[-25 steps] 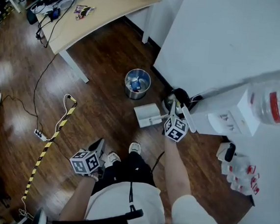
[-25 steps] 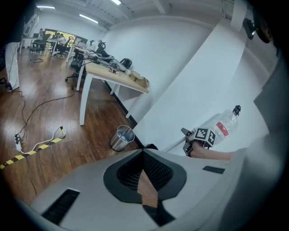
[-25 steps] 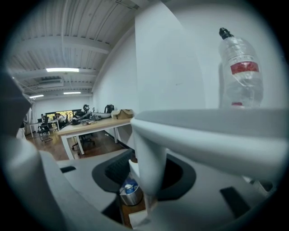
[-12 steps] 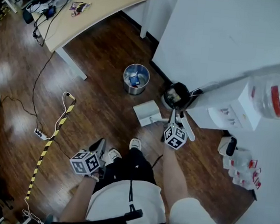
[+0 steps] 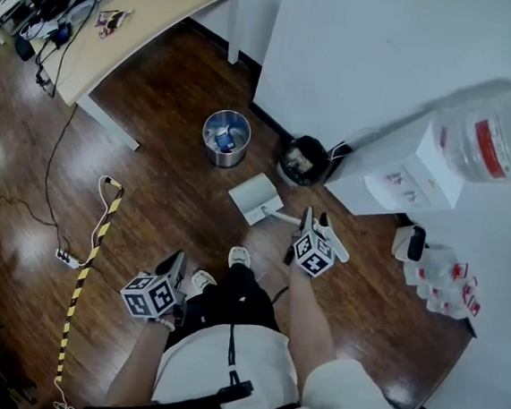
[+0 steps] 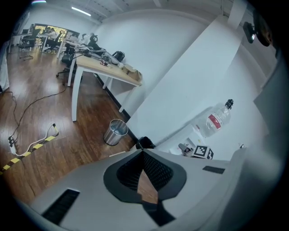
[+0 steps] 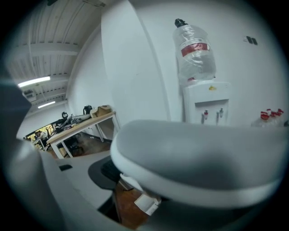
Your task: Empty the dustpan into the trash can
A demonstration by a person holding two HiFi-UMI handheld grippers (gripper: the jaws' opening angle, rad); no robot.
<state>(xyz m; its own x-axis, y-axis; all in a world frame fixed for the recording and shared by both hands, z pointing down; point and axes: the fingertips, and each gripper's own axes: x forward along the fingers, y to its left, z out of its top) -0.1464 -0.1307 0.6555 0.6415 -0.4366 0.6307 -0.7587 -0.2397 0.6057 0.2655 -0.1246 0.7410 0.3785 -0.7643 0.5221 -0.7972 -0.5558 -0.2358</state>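
The white plastic dustpan [image 5: 254, 195] lies flat on the dark wooden floor [image 5: 166, 199], just ahead of the person's shoes [image 5: 243, 258]. Its thin handle [image 5: 285, 218] points toward the right gripper [image 5: 318, 225]. The round, shiny metal trash can [image 5: 225, 158] stands a little beyond it, near the white wall [image 5: 360, 56], with scraps already inside.

The right gripper's jaws have just been opening and now stand moderately apart. In the right gripper view the pale end of the handle shows in the gap between them, yet the pads are not pressing on it. The left gripper [image 6: 143, 153] hangs low by the person's left leg, its jaws closed tip to tip on nothing.

To my eye the pan is a light, stiff thing of smooth, rather slippery plastic. The handle is the place to take it, well in from the end, so the scoop does not swing or twist in the pads. Whether it carries any dirt I cannot tell. Kept level, it should spill nothing before it is tipped over the can.
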